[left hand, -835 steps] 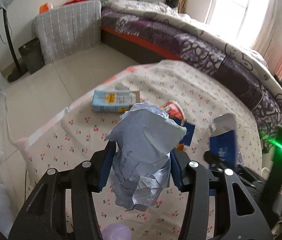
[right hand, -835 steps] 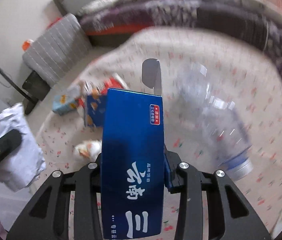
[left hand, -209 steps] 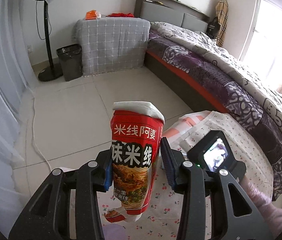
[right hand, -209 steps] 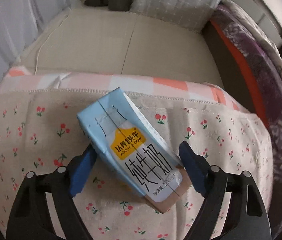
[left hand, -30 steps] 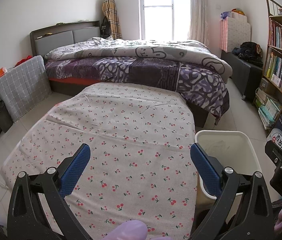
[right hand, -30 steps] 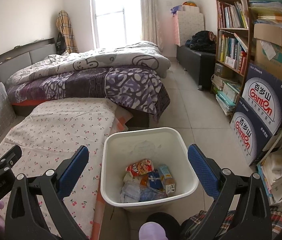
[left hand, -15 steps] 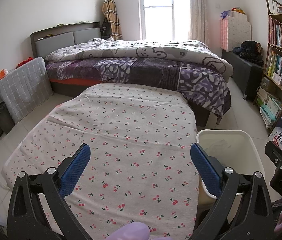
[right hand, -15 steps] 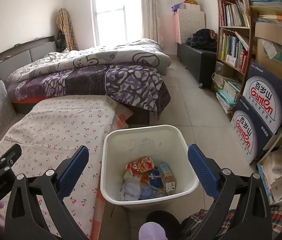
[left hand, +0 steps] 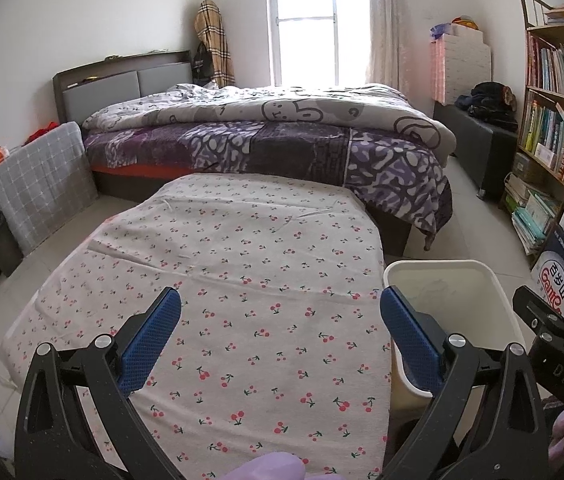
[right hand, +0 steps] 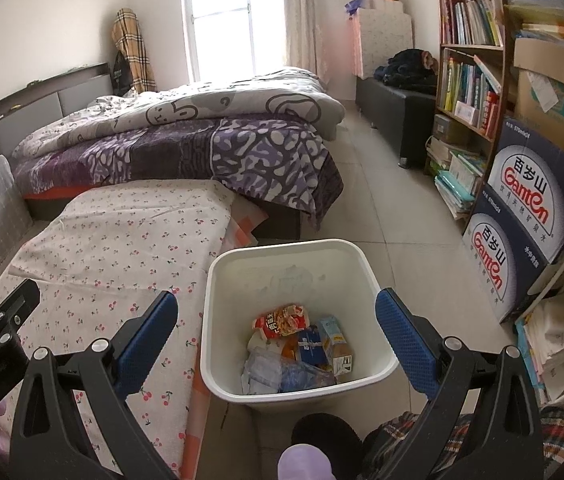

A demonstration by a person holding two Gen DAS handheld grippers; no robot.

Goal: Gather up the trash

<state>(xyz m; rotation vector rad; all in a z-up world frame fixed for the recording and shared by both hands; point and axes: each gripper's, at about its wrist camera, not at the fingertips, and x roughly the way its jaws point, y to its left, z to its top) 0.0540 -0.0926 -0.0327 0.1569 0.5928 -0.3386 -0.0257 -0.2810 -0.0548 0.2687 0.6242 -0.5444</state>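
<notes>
Right tool (right hand: 275,334) is hanging wide open w/ nothing in it, directly above the white bin (right hand: 217,360). Trash is sitting in the bin's bottom: red noodle packet (right hand: 280,321), blue milk carton (right hand: 334,340), crumpled plastic. Left tool (left hand: 279,334) is gaping too, empty, over the cherry-print desk (left hand: 241,264), no litter showing on it. Looks like collecting's wrapping up; next, prob. scan beyond the desk toward the bed (left hand: 282,136) for leftovers.

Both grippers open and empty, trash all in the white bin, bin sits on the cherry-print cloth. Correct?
Not quite: the white bin stands on the tiled floor beside the cherry-print cloth, as the right wrist view shows. The rest holds.
</notes>
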